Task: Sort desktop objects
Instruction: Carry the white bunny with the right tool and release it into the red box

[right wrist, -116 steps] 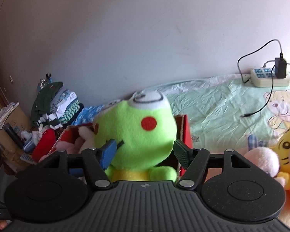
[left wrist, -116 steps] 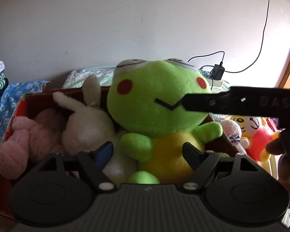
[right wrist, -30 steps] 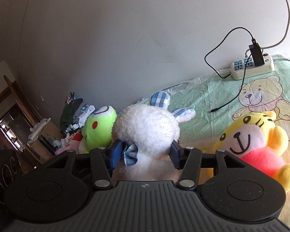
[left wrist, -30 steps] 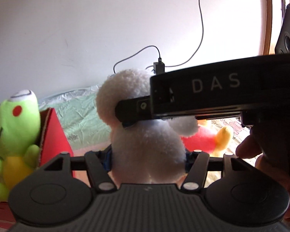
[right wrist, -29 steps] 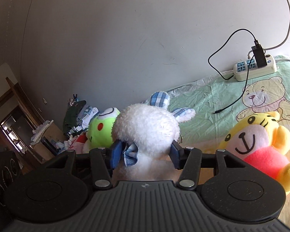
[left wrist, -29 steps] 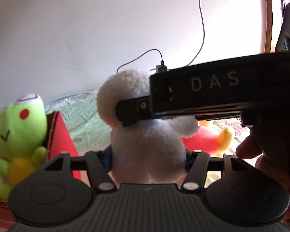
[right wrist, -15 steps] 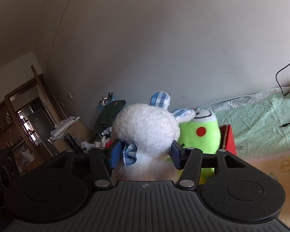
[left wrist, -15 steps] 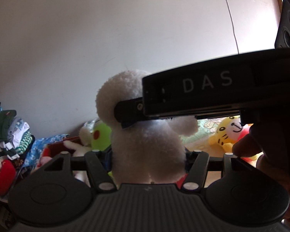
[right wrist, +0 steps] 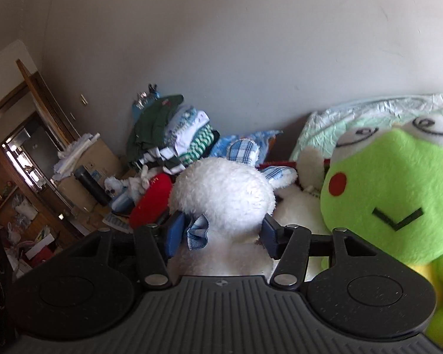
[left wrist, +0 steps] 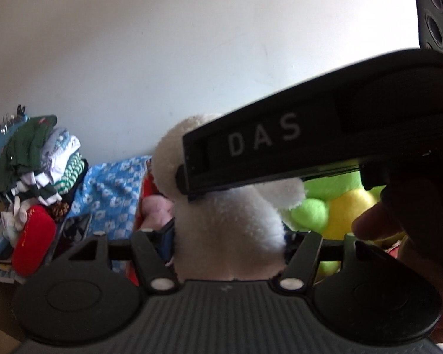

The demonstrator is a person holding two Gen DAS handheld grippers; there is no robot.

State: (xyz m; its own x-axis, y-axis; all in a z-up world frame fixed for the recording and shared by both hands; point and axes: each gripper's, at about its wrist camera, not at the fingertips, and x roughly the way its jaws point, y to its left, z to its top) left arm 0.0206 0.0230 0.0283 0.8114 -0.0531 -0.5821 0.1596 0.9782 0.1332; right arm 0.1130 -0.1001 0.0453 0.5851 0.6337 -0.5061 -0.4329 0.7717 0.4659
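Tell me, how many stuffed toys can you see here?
4, possibly more hidden. A white plush with checked ears clamped by both grippers; a green frog right of it; another white toy between them; a pink one partly hidden behind the held plush.

Two grippers show, one in each view: the left gripper [left wrist: 226, 237] and the right gripper [right wrist: 221, 230], both closed on the same toy. Soft toys number four: one white plush rabbit [right wrist: 221, 194] with blue checked ears and one blue bow, one green frog [right wrist: 395, 188] with a yellow belly, one cream plush [right wrist: 298, 203] between those two, and one pink plush [left wrist: 156, 209]. One hand [left wrist: 404, 221] shows at the right edge of the left wrist view. One red cushion [left wrist: 32, 244] lies by one pile of folded clothes [right wrist: 168, 129]. One blue patterned cloth [left wrist: 109, 188] and one pale green sheet [right wrist: 339, 115] are spread out. One dark bottle [right wrist: 88, 183] stands by one cardboard box [right wrist: 100, 153].
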